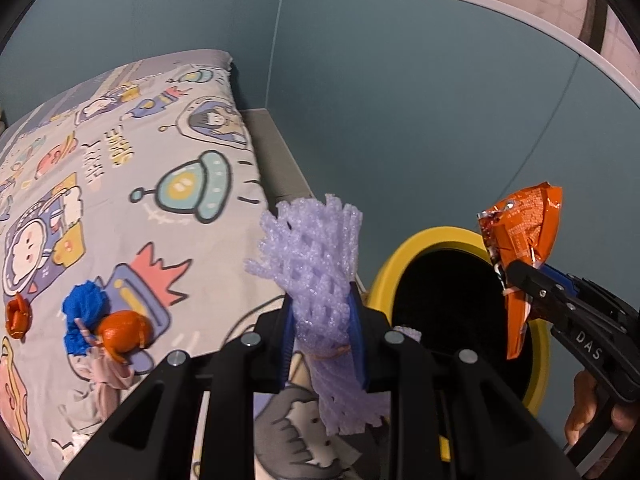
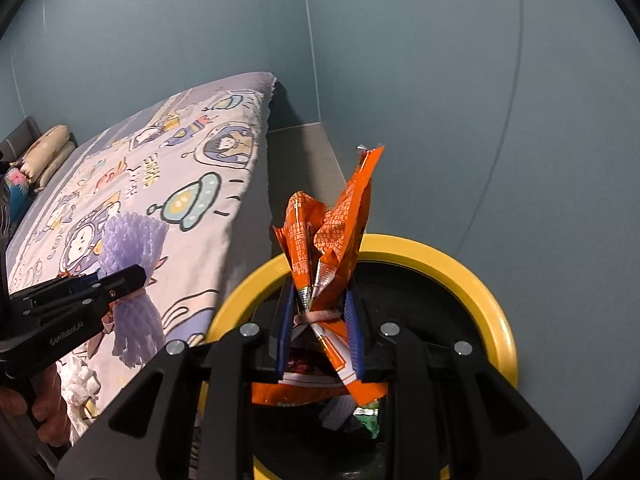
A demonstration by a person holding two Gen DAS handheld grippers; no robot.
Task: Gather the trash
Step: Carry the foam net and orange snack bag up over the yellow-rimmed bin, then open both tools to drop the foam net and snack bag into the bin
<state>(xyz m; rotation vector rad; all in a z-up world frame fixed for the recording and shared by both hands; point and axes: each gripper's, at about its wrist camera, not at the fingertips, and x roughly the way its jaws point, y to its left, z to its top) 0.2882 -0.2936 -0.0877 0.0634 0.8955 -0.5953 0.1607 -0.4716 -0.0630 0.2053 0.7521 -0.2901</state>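
My left gripper (image 1: 320,312) is shut on a purple foam fruit net (image 1: 316,264) and holds it above the bed's edge, beside the bin; it also shows in the right wrist view (image 2: 132,280). My right gripper (image 2: 320,312) is shut on an orange snack wrapper (image 2: 332,232) and holds it over the mouth of the yellow-rimmed trash bin (image 2: 472,272); the wrapper also shows in the left wrist view (image 1: 520,248). The bin (image 1: 420,240) holds other wrappers inside. On the bed lie orange peel (image 1: 124,332), a blue net (image 1: 84,312) and another orange peel piece (image 1: 18,316).
The bed with a cartoon-print sheet (image 1: 140,168) fills the left side. A teal wall (image 1: 400,100) stands behind the bin. Crumpled white tissue (image 2: 80,380) lies on the sheet near the left gripper. Pillows (image 2: 44,152) sit at the bed's far end.
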